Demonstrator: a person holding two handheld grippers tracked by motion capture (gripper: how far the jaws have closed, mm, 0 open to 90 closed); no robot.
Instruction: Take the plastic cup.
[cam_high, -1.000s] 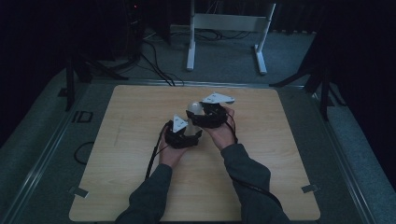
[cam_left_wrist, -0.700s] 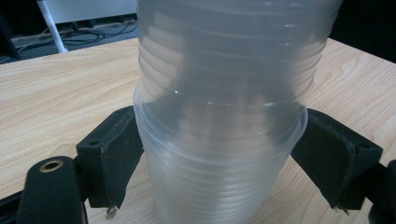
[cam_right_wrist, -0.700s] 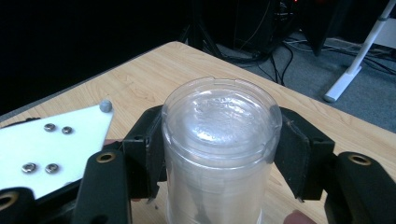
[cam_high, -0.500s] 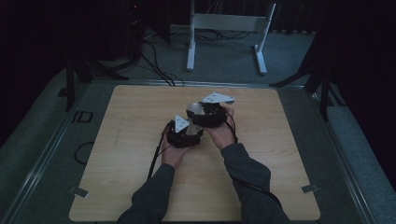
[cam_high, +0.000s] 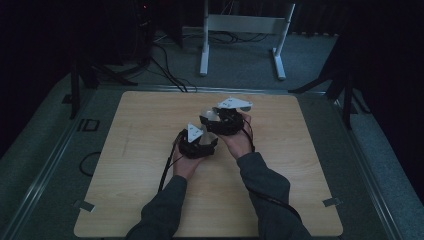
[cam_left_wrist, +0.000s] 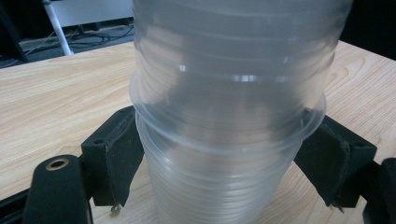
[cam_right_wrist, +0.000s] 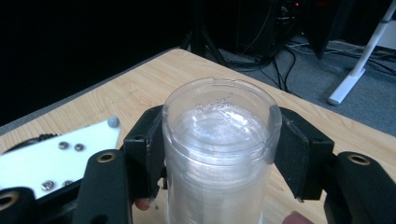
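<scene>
Clear ribbed plastic cups are nested together and held between both grippers over the middle of the wooden table (cam_high: 140, 150). In the left gripper view, my left gripper (cam_left_wrist: 224, 158) is shut on the lower cup (cam_left_wrist: 219, 191) just under its rim, and a second cup (cam_left_wrist: 233, 56) rises out of it. In the right gripper view, my right gripper (cam_right_wrist: 217, 149) is shut on a clear cup (cam_right_wrist: 219, 121) whose closed end faces the camera. In the high view, the left gripper (cam_high: 199, 142) and the right gripper (cam_high: 223, 120) sit close together with the cup (cam_high: 210, 116) between them.
The left gripper's white plate (cam_right_wrist: 56, 154) lies just beside the right jaws. A white metal stand (cam_high: 240, 30) and cables (cam_high: 165, 65) are on the floor beyond the table's far edge. Bare wood surrounds the hands on all sides.
</scene>
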